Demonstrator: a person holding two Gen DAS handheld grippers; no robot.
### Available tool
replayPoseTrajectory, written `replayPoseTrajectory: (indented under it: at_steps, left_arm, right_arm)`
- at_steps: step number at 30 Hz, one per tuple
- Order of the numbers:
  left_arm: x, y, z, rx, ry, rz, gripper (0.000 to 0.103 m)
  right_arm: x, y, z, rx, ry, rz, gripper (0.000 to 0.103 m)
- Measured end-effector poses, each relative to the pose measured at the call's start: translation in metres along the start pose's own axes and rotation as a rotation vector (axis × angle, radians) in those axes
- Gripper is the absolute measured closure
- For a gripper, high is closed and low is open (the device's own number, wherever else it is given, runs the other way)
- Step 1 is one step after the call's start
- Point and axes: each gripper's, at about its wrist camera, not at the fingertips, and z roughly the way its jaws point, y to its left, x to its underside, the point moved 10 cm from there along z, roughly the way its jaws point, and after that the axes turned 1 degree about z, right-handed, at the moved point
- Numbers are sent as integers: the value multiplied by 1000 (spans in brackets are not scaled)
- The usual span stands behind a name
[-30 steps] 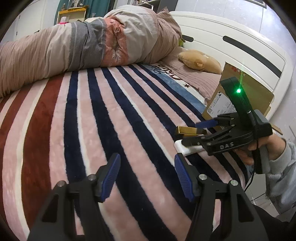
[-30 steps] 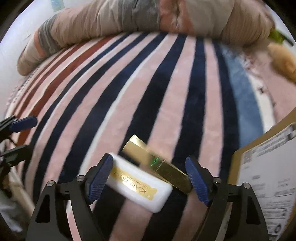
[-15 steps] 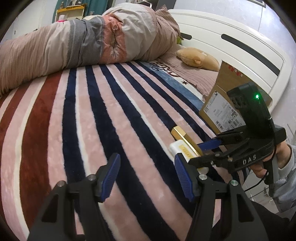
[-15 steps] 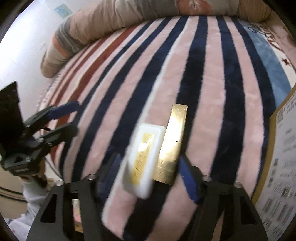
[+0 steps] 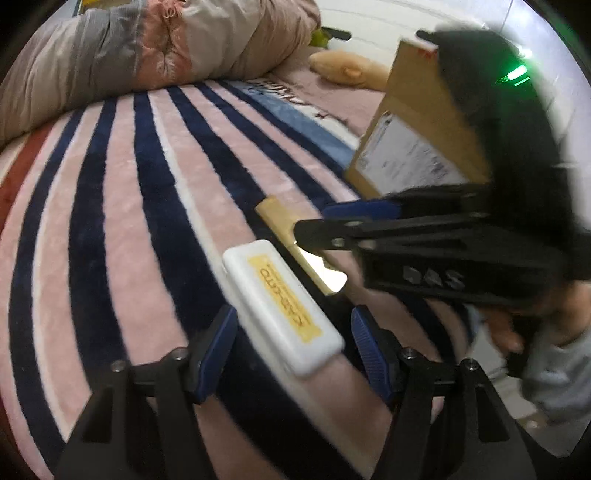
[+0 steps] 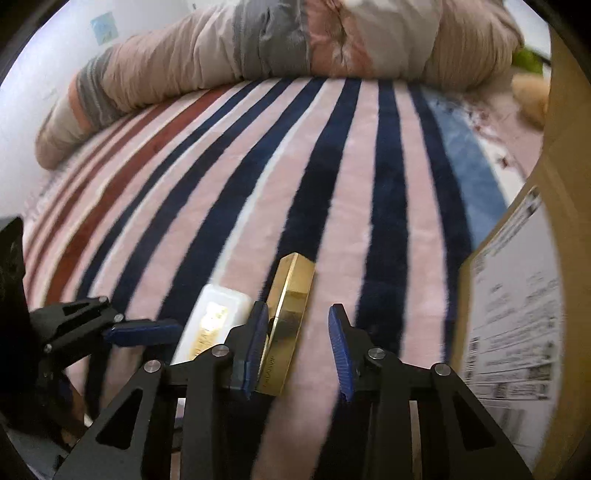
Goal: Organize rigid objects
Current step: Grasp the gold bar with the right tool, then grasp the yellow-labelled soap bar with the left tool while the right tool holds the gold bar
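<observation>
White case point(image 5: 282, 308) between wide left jaws, gold box point(image 6: 286, 328) between wide right jaws, neither gripped.

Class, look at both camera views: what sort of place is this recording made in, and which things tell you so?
Most likely a bedroom: the work surface is a bed with a striped blanket, a rolled-up duvet lies along its far side, and a white headboard stands behind.

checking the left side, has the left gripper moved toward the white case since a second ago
Yes. In the left wrist view the left gripper has advanced along the striped blanket; the white case now lies between its open jaws.
</observation>
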Motion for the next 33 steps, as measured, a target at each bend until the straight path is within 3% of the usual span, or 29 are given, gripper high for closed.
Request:
replayPoseTrajectory:
  at_steps: [2, 5, 13, 21, 24, 27, 33]
  left_arm:
    - [-1, 3, 2, -56, -7, 12, 63]
    - [1, 9, -2, -78, 0, 11, 70]
    - [17, 51, -41, -171, 12, 13, 70]
    - [7, 66, -22, -237, -29, -38, 71]
    - [7, 66, -36, -211, -36, -43, 71]
    - [1, 64, -60, -247, -62, -26, 71]
    - [-30, 33, -133, -276, -177, 14, 71]
  right_arm:
    - [1, -2, -2, 3, 0, -11, 77]
    - [2, 1, 3, -74, 35, 20, 77]
    - [4, 4, 17, -89, 46, 12, 77]
    - [0, 14, 20, -54, -1, -25, 89]
    - [-3, 25, 7, -60, -33, -67, 89]
    - [-4, 37, -12, -74, -69, -104, 89]
    - [-13, 57, -80, -158, -188, -130, 89]
